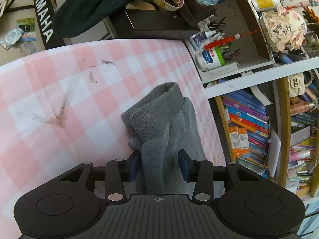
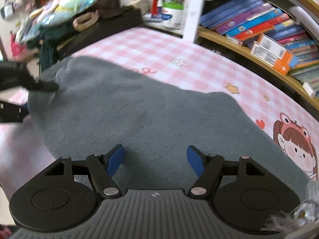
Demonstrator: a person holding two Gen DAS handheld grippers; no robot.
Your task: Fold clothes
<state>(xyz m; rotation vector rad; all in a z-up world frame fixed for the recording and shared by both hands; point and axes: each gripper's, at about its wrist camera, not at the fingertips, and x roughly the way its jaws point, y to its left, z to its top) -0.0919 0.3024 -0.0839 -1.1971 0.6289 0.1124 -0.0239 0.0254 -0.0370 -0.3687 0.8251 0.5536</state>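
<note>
A grey fleece garment lies on the pink checked table cover. In the left wrist view a folded sleeve with a ribbed cuff points away from me. My left gripper straddles this sleeve, and the cloth lies loose between the parted blue pads. The right wrist view shows the garment's body spread flat. My right gripper hovers over its near part, open, with nothing between the pads. The left gripper's black fingers show at the garment's far left corner.
Shelves of books line the table's right side. At the far edge a black box carries dark green cloth and clutter, and a Yamaha keyboard stands at the far left. Something grey and furry is at the near right.
</note>
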